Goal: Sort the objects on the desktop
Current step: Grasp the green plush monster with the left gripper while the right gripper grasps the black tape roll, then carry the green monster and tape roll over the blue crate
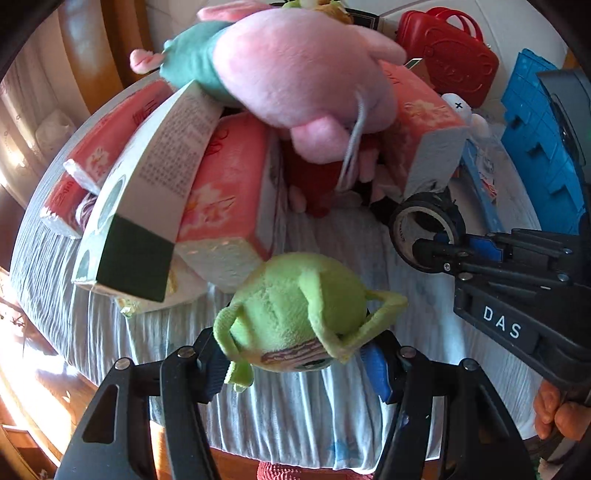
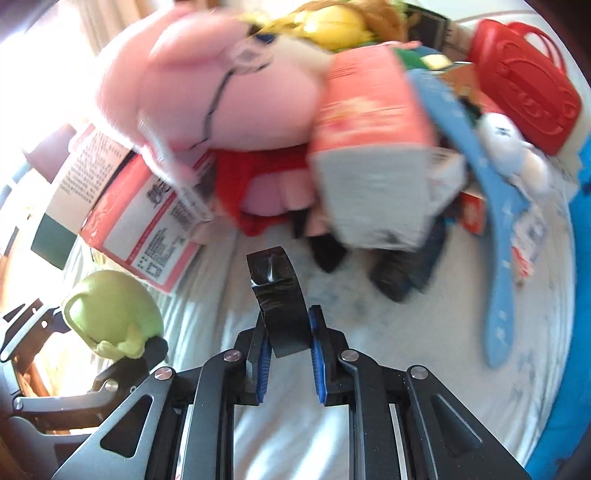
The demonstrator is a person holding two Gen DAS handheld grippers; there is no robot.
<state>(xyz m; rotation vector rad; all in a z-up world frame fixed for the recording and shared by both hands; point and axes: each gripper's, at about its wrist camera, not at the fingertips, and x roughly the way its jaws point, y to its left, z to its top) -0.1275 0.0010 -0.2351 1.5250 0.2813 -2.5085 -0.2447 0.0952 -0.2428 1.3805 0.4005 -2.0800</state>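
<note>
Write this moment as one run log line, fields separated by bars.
left gripper: shut on green plush toy | right gripper: shut on black tape roll | pink plush toy: on pile

I count four plush toys: one pink pig [image 1: 295,74], one green plush [image 1: 295,306] below the pig, one small white plush [image 1: 461,110] to its right, and one yellow-haired doll [image 2: 332,22] behind it, too blurred to say more. Pink packs [image 1: 229,192]: four, three left of the pig and one right. One white box [image 1: 155,177], one tape roll [image 1: 424,225], one red bag [image 1: 450,62], one blue crate [image 1: 535,147].
</note>
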